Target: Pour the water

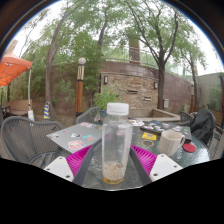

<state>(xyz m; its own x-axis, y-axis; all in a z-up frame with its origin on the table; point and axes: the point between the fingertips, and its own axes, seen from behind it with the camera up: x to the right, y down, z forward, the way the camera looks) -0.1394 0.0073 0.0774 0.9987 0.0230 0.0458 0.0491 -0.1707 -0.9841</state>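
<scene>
A clear plastic water bottle (116,145) with a white cap stands upright between my fingers, with a little liquid showing at its bottom. My gripper (116,168) is shut on the bottle's lower part, a pink pad (80,158) pressing at each side. A pale cup (170,142) stands on the metal table (95,135) beyond my right finger, apart from the bottle.
Small items lie on the table: a pink one (75,145) at the left, a yellow-and-dark one (150,135) behind the bottle. Metal chairs (22,135) surround the table, a dark bag (203,126) sits at the right, and an orange umbrella (12,68) hangs at the left.
</scene>
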